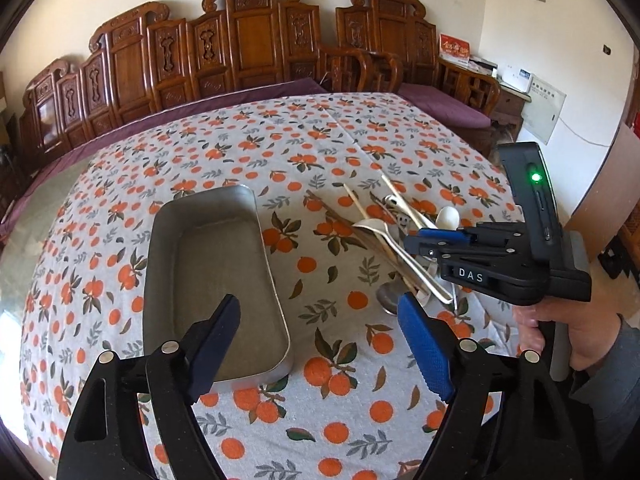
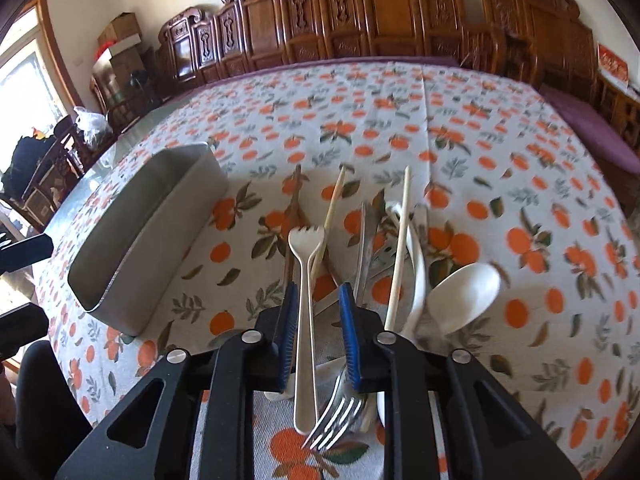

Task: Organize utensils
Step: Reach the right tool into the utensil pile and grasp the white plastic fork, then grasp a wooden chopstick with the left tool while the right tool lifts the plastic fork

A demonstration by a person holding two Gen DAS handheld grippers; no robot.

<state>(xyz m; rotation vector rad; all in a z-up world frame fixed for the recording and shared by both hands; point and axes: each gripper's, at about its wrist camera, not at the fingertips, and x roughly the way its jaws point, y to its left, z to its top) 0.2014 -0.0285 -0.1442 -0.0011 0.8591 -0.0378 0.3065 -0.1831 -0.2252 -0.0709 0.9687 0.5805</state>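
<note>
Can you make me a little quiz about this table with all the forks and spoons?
1. True or false: the metal tray already has utensils in it.
2. Which thing lies between the fingers of the right gripper? A) a white fork B) a cup C) a toothbrush
3. Fill in the blank: the tablecloth is printed with little ____.

Key: 1 false, the tray is empty. 2 A. 3 oranges.
</note>
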